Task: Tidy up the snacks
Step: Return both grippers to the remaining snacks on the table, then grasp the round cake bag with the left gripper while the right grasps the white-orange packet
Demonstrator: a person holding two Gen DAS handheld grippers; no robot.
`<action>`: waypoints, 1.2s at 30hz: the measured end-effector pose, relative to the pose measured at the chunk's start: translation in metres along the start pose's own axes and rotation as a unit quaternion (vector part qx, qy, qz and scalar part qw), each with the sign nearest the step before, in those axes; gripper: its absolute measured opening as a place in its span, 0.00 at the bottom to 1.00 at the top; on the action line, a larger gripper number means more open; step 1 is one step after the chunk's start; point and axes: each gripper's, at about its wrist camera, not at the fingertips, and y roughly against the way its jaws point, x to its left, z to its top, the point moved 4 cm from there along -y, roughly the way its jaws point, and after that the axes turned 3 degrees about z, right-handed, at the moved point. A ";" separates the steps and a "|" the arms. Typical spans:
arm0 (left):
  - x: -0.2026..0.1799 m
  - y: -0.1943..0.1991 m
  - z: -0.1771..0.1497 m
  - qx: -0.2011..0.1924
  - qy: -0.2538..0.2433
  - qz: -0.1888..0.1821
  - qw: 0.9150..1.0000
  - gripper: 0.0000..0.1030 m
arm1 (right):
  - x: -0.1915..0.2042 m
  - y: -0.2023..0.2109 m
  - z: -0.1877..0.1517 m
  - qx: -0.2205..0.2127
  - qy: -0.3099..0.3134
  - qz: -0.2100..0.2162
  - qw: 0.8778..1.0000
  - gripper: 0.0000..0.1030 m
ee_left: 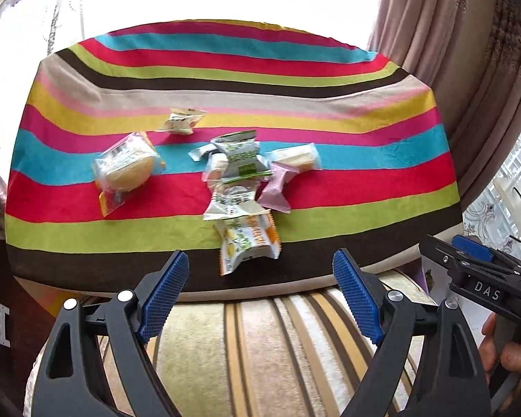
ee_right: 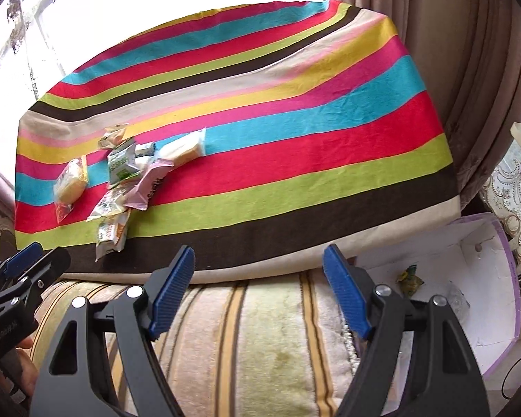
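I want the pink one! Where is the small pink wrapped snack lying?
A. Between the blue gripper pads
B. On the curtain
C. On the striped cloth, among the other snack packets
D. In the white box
C: the small pink wrapped snack lies on the striped cloth, touching other packets in the pile.

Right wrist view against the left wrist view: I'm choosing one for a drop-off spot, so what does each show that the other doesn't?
Only the right wrist view shows the open white box with purple edges, low at the right beside the striped table, with a small green packet inside.

Only the left wrist view shows the right gripper's "DAS" label and the hand holding it.

Both show the snack pile, the bun pack, the pink packet, and each gripper with empty jaws.
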 end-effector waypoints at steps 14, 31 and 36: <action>0.099 -0.025 0.012 0.023 0.091 0.063 0.994 0.77 | 0.120 -0.066 0.005 0.068 0.080 0.074 0.992 0.74; 0.136 -0.068 0.043 0.047 0.112 0.125 0.985 0.81 | 0.160 -0.118 0.014 0.091 0.129 0.045 0.986 0.74; 0.143 -0.079 0.057 0.042 0.115 0.113 0.986 0.86 | 0.162 -0.127 0.013 0.098 0.135 0.038 0.985 0.74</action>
